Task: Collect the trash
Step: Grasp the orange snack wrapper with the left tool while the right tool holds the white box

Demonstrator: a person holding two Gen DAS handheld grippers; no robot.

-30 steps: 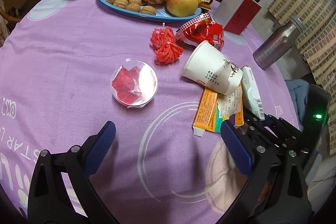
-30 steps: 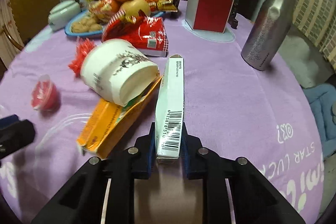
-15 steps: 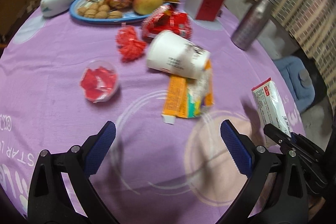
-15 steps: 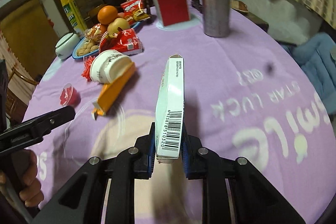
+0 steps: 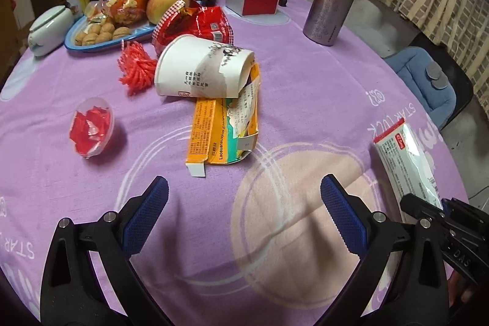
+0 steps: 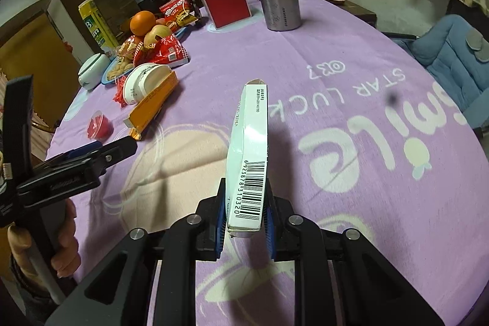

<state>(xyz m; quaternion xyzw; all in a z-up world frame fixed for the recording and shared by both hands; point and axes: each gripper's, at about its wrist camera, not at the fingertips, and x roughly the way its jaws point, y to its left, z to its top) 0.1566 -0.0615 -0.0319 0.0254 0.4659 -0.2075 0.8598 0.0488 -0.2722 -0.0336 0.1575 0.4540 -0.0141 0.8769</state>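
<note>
My claws have blue cross-hatched pads (image 5: 342, 219) on black frames. The worktop's cloth (image 5: 305, 75) is lilac with white rings, a peach circle and white lettering. The flat white carton (image 6: 249, 161) in my right claw (image 6: 244, 222) has a black barcode and a red edge. There's also an orange-and-green flattened box (image 5: 214, 136), a white paper cup with black ink print (image 5: 201, 71), and a red shredded tassel (image 5: 136, 67).

Purple-clothed table (image 5: 305, 81) under tipped paper cup (image 5: 198, 69), orange box (image 5: 211, 136)
</note>
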